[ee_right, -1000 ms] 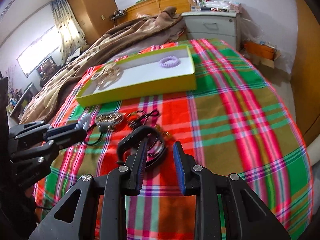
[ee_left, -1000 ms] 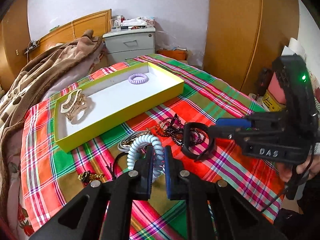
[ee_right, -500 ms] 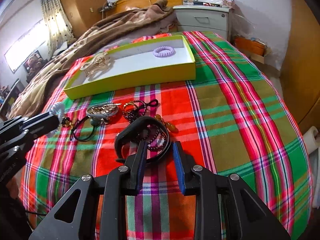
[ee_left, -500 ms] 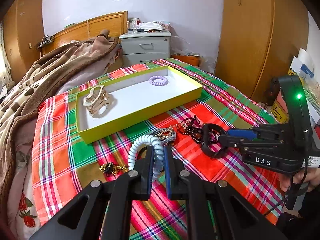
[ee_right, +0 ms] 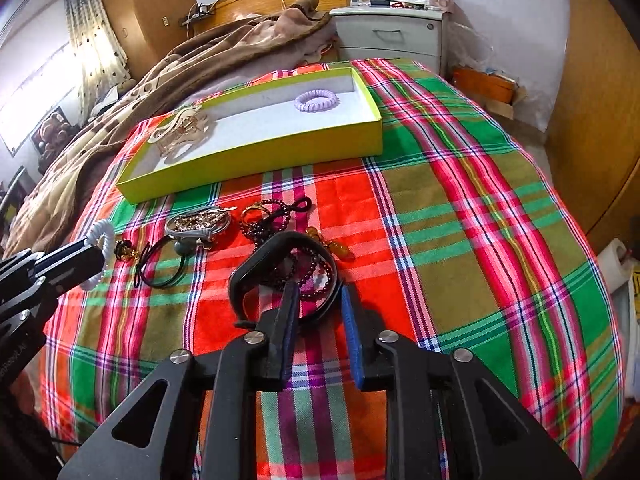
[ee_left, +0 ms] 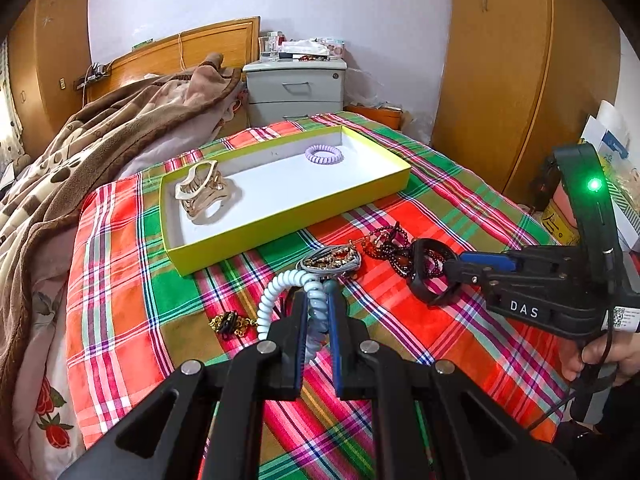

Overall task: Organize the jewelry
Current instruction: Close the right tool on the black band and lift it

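My left gripper [ee_left: 318,304] is shut on a pale blue spiral hair tie [ee_left: 280,294] and holds it above the plaid cloth; it also shows in the right wrist view [ee_right: 98,240]. My right gripper [ee_right: 318,300] is shut on the rim of a black bangle [ee_right: 256,270], also seen in the left wrist view [ee_left: 428,280], with dark bead bracelets [ee_right: 316,274] inside it. A yellow tray [ee_left: 288,228] holds a purple spiral tie [ee_left: 324,155] and a gold hair claw [ee_left: 202,192].
On the plaid cloth [ee_right: 460,220] lie a grey beaded clip [ee_right: 198,224], a black elastic [ee_right: 160,268], dark bead strands [ee_right: 268,216], amber beads [ee_right: 336,246] and a gold-black piece [ee_left: 230,322]. A brown blanket [ee_left: 100,152] lies left; a nightstand [ee_left: 296,88] stands behind.
Both grippers have drawn back and up from the pile. The left one has lifted the spiral tie off the cloth. The right one stays shut on the black bangle.
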The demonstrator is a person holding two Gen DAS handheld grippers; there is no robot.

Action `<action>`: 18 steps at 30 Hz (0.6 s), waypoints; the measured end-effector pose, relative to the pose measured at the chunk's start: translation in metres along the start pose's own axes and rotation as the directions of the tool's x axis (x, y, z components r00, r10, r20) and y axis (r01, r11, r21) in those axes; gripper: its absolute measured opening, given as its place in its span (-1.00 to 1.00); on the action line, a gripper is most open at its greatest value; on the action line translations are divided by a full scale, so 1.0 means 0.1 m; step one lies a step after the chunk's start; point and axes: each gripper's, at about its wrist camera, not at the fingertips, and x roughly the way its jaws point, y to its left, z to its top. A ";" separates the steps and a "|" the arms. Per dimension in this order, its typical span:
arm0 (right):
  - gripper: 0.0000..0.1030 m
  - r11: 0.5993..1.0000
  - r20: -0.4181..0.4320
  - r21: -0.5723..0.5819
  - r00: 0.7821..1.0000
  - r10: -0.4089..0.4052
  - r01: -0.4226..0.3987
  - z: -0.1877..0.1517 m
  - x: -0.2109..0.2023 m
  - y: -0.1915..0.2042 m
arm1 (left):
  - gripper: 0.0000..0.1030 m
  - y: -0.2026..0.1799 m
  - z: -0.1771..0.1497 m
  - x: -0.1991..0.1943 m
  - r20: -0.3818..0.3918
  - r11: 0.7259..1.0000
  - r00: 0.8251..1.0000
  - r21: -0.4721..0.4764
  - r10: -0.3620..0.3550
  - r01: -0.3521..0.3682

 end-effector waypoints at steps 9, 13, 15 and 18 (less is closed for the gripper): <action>-0.85 1.000 0.019 -0.012 1.000 0.024 -0.024 0.03 -0.05 -0.04 | -0.79 0.05 0.03 -0.02 0.000 1.000 1.000 -0.012 0.013 -0.013; -0.87 0.999 0.034 -0.019 0.999 0.040 -0.040 0.05 -0.09 -0.04 | -0.79 0.07 0.07 -0.04 0.006 1.000 1.000 -0.017 0.019 -0.019; -0.88 0.999 0.042 -0.023 0.998 0.041 -0.040 0.07 -0.10 -0.05 | -0.79 0.08 0.08 -0.05 0.008 1.000 1.000 -0.018 0.025 -0.025; -0.88 0.999 0.042 -0.021 0.998 0.044 -0.043 0.07 -0.10 -0.06 | -0.79 0.10 0.11 -0.04 0.009 0.999 0.999 -0.020 0.031 -0.031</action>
